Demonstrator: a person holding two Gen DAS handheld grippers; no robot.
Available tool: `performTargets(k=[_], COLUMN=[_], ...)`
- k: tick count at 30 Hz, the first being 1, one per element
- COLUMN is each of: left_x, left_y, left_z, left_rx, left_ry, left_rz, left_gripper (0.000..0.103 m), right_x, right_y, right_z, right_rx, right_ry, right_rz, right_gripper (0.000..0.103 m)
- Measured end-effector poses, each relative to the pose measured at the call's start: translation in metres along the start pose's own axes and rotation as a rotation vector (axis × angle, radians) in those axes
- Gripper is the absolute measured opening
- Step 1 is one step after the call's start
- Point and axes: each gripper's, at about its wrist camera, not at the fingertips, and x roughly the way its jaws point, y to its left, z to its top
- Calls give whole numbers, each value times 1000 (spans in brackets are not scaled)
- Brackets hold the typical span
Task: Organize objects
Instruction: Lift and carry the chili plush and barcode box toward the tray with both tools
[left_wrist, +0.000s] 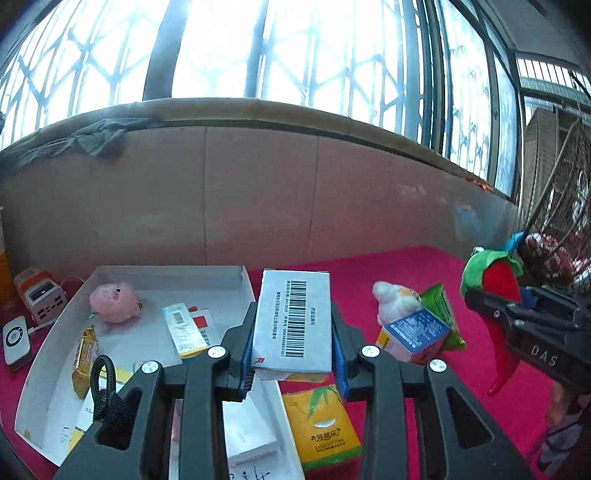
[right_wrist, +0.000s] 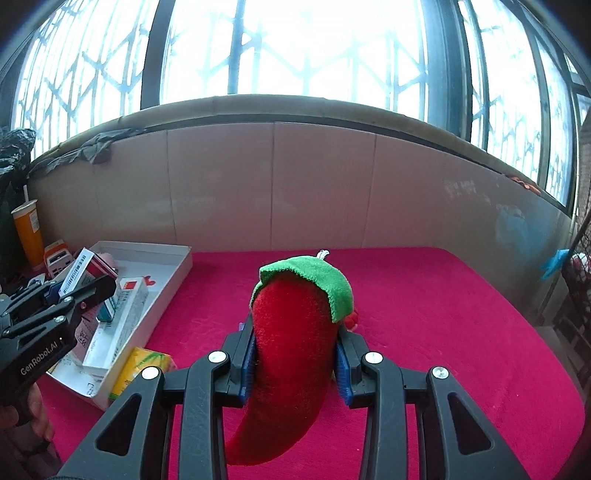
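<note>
1. The left gripper (left_wrist: 293, 325) is clamped on a white carton with a barcode (left_wrist: 293, 317), its blue pads pressing the long sides so the box stands end-up and clear of everything below; a side grip like this likely keeps the flat faces free for laying it down
2. Just beneath and to the left lies the white tray (left_wrist: 55, 354), which holds a pink plush toy (left_wrist: 115, 302), a yellow packet (left_wrist: 84, 360) and other small cartons, so it seems to be the collecting place, and the carton looks bound for it
3. Loose on the red cloth (left_wrist: 369, 266) beside the tray remain a yellow tissue pack (left_wrist: 321, 424), a blue and orange box (left_wrist: 415, 334), a green packet (left_wrist: 441, 308) and a white plush (left_wrist: 393, 301), so sorting is unfinished
4. The right gripper (right_wrist: 295, 363) is closed on a red plush chilli (right_wrist: 295, 350) at its thick middle, green cap up and tail hanging free, held above open cloth well apart from the tray
</note>
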Motion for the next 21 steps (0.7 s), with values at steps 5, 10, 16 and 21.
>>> performTargets(k=[5, 10, 16, 21], left_x=[-5, -8, -14, -19], left_y=[12, 28, 52, 80], left_z=[5, 8, 13, 16], left_rx=[-38, -85, -140, -226], left_ry=[-16, -29, -57, -70], left_rz=[11, 29, 58, 66], left_gripper=[32, 32, 32, 32], right_x=[-4, -4, 0, 6], right_y=[18, 38, 59, 72], right_z=[13, 24, 33, 36], right_rx=[-40, -83, -114, -118], right_ry=[-26, -35, -29, -3], right_rz=[25, 59, 95, 122], right_gripper=[37, 37, 37, 37])
